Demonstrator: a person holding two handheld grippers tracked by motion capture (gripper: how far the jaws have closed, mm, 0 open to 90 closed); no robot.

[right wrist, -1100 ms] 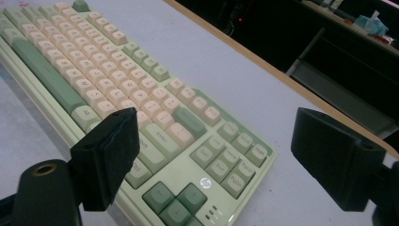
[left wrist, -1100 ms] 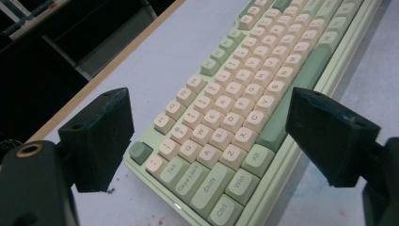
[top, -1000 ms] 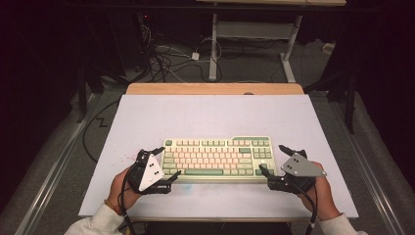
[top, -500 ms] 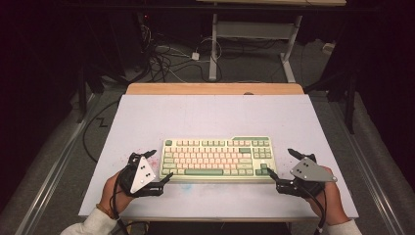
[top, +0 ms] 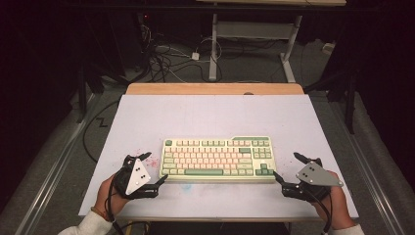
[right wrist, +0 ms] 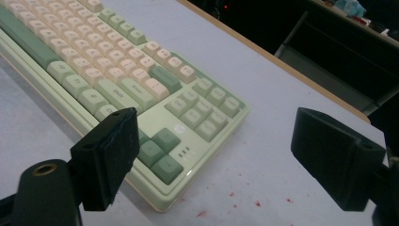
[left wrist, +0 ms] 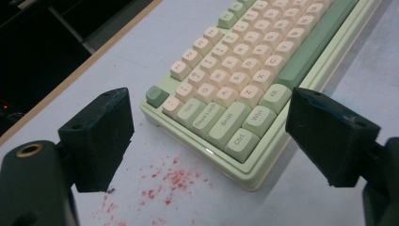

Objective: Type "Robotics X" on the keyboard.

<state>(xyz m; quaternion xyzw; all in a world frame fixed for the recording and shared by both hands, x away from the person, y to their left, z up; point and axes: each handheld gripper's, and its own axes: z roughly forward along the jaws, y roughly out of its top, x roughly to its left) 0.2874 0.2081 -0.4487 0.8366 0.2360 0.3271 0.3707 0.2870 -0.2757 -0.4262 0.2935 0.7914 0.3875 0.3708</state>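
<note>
A pale green keyboard (top: 219, 158) with cream and green keys lies flat near the front middle of the white table top (top: 215, 117). My left gripper (top: 155, 167) stands open just off the keyboard's left end, with nothing between its fingers. Off the right end my right gripper (top: 286, 165) is open too, also holding nothing. In the left gripper view the keyboard's near left corner (left wrist: 235, 136) lies ahead between the wide-apart jaws of the left gripper (left wrist: 207, 127). In the right gripper view the arrow-key corner (right wrist: 160, 160) sits ahead of the right gripper (right wrist: 221, 150).
Red specks stain the table top by the keyboard's left corner (left wrist: 164, 183) and right corner (right wrist: 235, 197). A wooden strip (top: 215, 89) edges the table's far side. Beyond it, tangled cables (top: 166, 58) and a white desk frame (top: 254, 34) stand on the dark floor.
Both grippers have drawn outward from the keyboard's ends and a little toward the table's near edge. The keyboard has stayed where it was.
</note>
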